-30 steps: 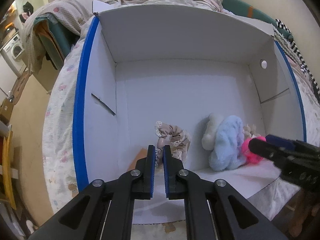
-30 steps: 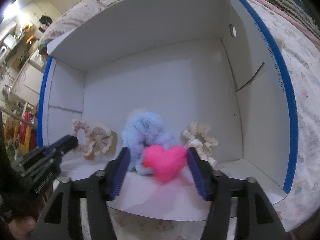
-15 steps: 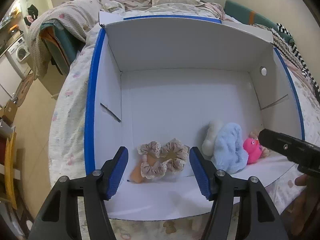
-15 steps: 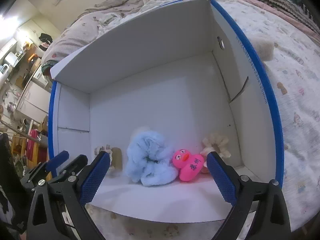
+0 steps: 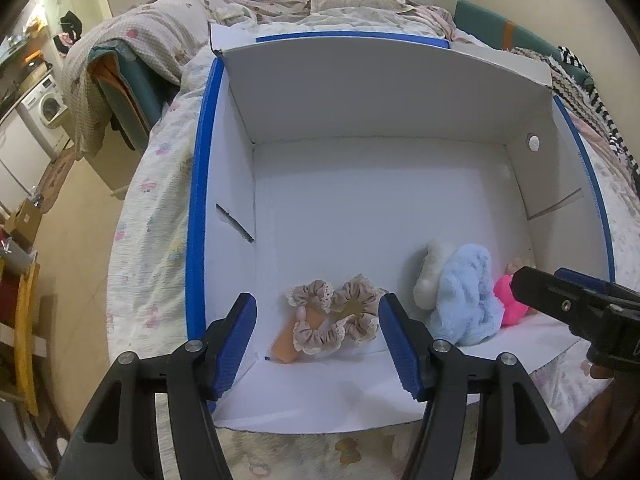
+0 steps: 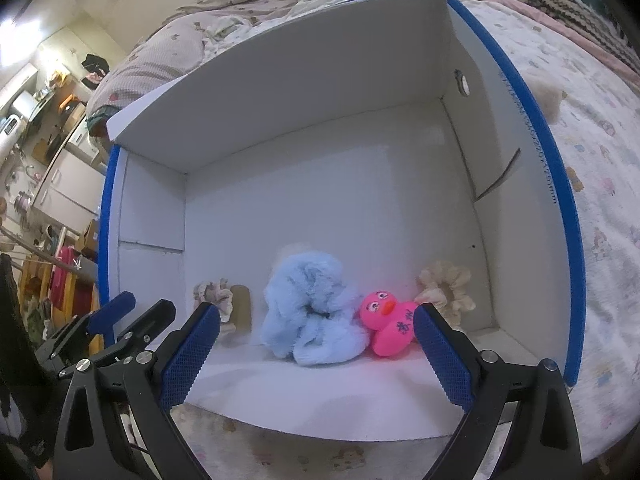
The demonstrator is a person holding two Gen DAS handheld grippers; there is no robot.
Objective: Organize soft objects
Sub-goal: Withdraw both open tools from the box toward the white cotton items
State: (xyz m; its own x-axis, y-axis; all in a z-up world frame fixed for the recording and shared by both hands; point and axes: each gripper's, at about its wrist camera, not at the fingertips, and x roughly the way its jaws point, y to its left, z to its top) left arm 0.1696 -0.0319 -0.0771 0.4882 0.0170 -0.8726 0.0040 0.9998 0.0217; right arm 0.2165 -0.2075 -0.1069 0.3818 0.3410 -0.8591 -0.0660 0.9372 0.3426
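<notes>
A bed covered with a pale printed sheet (image 5: 160, 208) fills both views, and on it sits a white cardboard box (image 5: 360, 184) with blue-edged side walls, open at the top. Along the box's near wall, low in both frames, lies a row of soft things: two beige lace-trimmed scrunchies (image 5: 336, 314) resting on a small tan piece, then a fluffy light-blue plush (image 6: 312, 312) with a cream one (image 5: 430, 276) behind it, a pink rubber duck (image 6: 386, 326) touching the blue plush, and a cream scrunchie (image 6: 444, 290) in the lower-right corner. The left gripper (image 5: 318, 346) tilts steeply down over the near rim, its blue pads spread apart on either side of the beige scrunchies without touching them. The right gripper (image 6: 316, 354) points down likewise, its pads (image 6: 188, 356) standing at their widest, with the blue plush and duck seen between them, nothing pinched. At the upper left of both views, furniture and a washing machine (image 5: 46, 106) stand beside the bed.
</notes>
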